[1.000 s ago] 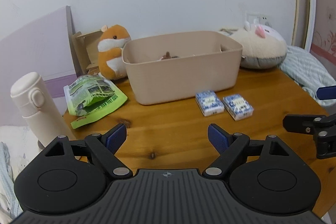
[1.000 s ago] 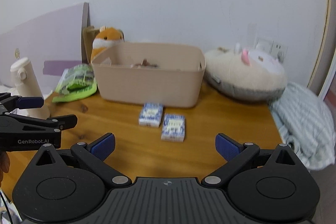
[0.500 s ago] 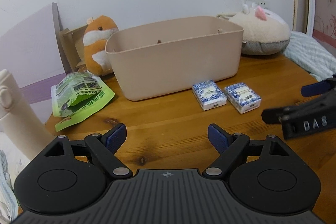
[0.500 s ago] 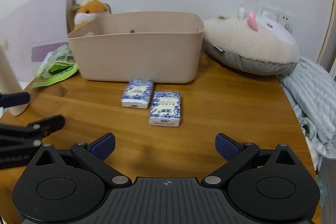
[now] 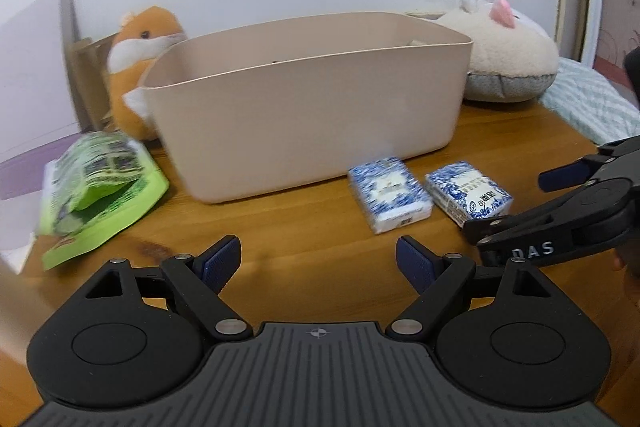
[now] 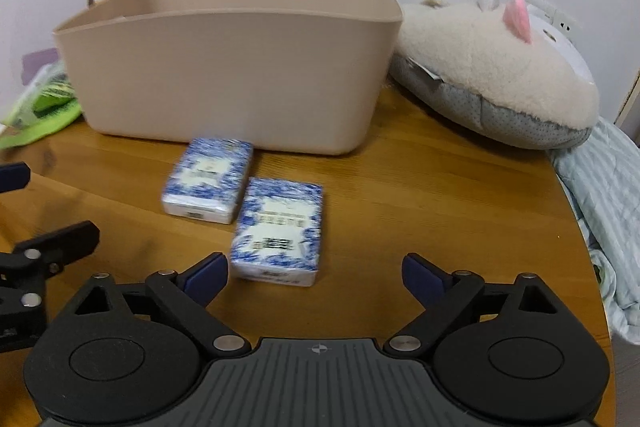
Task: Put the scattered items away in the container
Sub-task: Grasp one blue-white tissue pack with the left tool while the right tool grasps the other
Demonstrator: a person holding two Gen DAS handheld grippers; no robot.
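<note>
The right claw (image 6: 314,273) is spread wide and empty, low over the table (image 6: 420,195), with the near pack (image 6: 279,229) just ahead and closer to its left finger. I judge it should shift a little left to centre the pack, then close across the pack's narrow sides. The left claw (image 5: 319,261) is also wide and empty, short of the far pack (image 5: 389,200), and the bin (image 5: 308,99) stands just behind both packs for the drop.

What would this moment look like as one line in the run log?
left tongs: open, empty | right tongs: open, empty, near right tissue pack | both tissue packs on table before beige bin
</note>
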